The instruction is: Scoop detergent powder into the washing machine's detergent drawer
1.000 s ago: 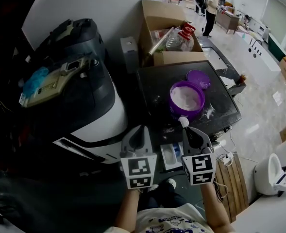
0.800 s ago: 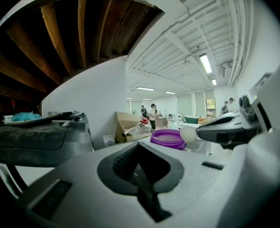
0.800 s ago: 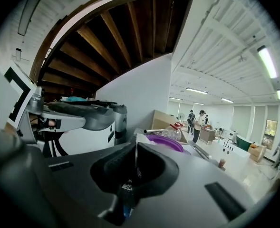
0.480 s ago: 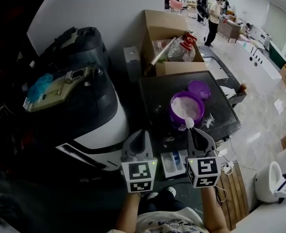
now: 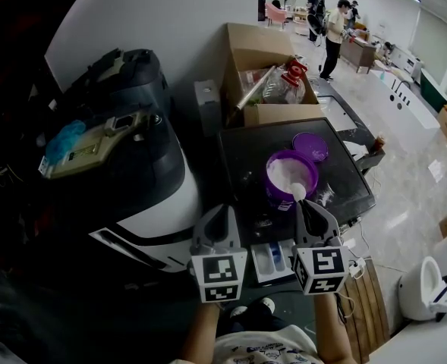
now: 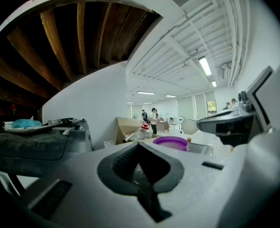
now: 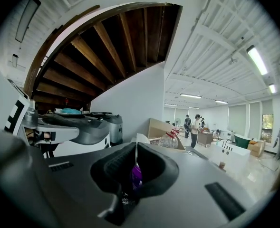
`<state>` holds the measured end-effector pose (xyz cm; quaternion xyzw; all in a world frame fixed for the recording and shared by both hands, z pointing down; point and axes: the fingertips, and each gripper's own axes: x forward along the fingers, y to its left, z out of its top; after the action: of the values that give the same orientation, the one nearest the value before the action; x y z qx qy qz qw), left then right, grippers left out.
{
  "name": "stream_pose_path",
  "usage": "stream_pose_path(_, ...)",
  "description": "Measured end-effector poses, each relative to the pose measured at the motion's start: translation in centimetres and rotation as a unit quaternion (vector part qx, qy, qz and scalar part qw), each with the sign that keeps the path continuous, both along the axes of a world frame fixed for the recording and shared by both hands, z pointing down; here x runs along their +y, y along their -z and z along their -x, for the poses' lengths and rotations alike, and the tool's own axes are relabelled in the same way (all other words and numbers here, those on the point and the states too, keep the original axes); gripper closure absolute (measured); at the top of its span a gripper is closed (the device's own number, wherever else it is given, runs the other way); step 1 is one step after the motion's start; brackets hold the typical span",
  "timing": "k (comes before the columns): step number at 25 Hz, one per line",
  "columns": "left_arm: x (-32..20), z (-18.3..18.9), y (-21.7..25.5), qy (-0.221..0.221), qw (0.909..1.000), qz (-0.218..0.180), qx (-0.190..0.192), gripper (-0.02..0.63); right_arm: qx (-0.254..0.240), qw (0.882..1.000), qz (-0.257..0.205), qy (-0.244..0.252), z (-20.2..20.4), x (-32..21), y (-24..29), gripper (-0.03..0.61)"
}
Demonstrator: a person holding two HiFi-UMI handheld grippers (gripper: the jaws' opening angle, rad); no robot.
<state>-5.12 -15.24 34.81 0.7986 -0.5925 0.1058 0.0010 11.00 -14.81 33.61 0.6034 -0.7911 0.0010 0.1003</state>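
Note:
A purple tub (image 5: 291, 173) of white powder stands open on the dark machine top (image 5: 242, 150), and it also shows as a purple rim (image 6: 170, 143) in the left gripper view. My right gripper (image 5: 308, 209) is shut on a scoop: its purple handle (image 7: 136, 176) sits between the jaws. The white bowl (image 5: 299, 192) hangs at the tub's near rim. The left gripper (image 5: 221, 212) is shut and empty, level with the right one and left of the tub. The pulled-out detergent drawer (image 5: 274, 257) lies below and between the two grippers.
The tub's purple lid (image 5: 311, 145) lies behind it. A cardboard box (image 5: 262, 59) with a plastic bottle (image 5: 284, 74) stands at the back. A large black and white machine (image 5: 124, 158) fills the left. Several people (image 5: 333, 21) stand far off.
My right gripper has carried the scoop forward, so its bowl has come from short of the tub to the tub's near rim. The left gripper has kept its place beside it.

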Motion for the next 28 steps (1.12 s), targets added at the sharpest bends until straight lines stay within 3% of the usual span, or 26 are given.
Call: stream_pose_path(28, -0.8, -0.09, 1.06, -0.005, 0.9999, -0.011, 0.0, 0.612, -0.026, 1.0, -0.007, -0.008, -0.05, -0.15, 0.95, 0.557)
